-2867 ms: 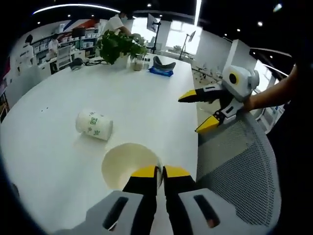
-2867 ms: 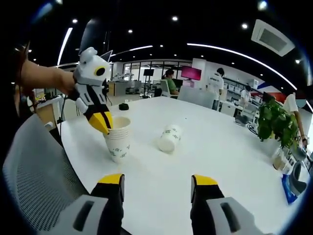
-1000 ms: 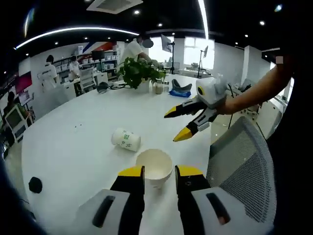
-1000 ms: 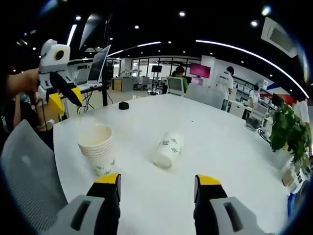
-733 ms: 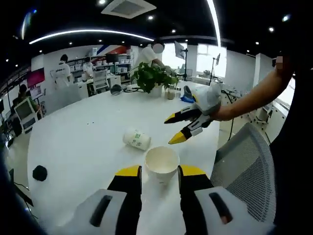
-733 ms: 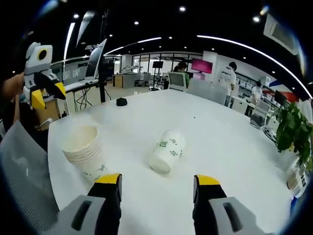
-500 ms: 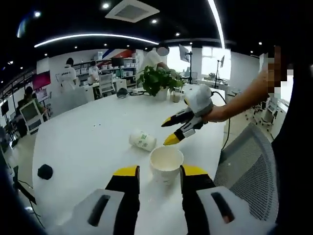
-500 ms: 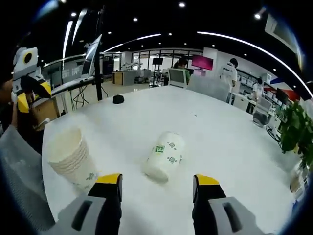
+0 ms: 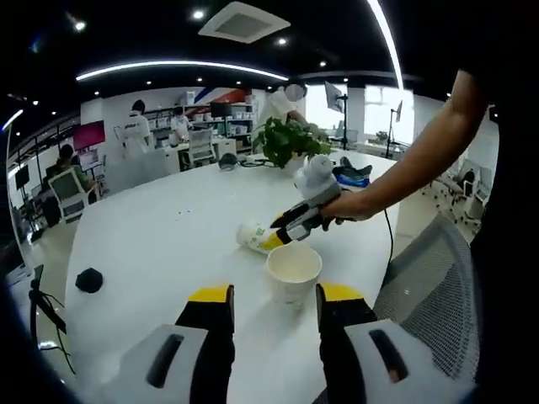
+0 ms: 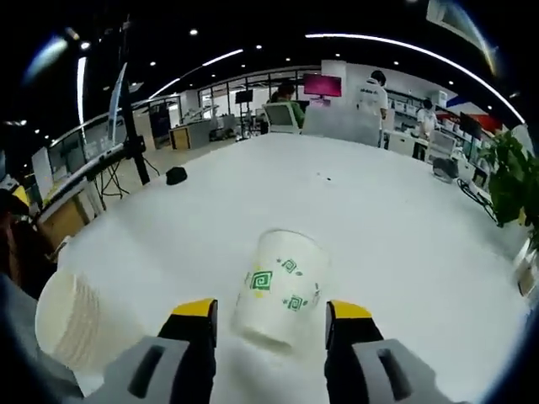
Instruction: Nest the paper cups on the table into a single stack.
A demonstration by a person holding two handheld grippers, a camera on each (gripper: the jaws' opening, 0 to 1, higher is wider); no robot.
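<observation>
A stack of nested white paper cups [image 9: 293, 271] stands upright on the white table [image 9: 160, 227], just beyond my left gripper [image 9: 274, 295], which is open and holds nothing. A single paper cup with green print [image 10: 280, 284] lies on its side. My right gripper [image 10: 271, 311] is open, and its yellow-tipped jaws flank that cup on both sides. In the left gripper view the right gripper [image 9: 283, 236] reaches in from the right, down at the lying cup [image 9: 251, 236] behind the stack. The stack [image 10: 72, 320] sits at the lower left of the right gripper view.
A small black object [image 9: 88, 279] [image 10: 175, 175] lies near the table's far rim. A potted plant [image 9: 286, 139] and some clutter stand at the table's other end. A grey mesh chair [image 9: 438, 286] is against the near edge. People sit at desks in the background.
My left gripper has let go of the stack's rim, opened and drawn back. My right gripper has travelled to the lying cup, which now sits between its open jaws.
</observation>
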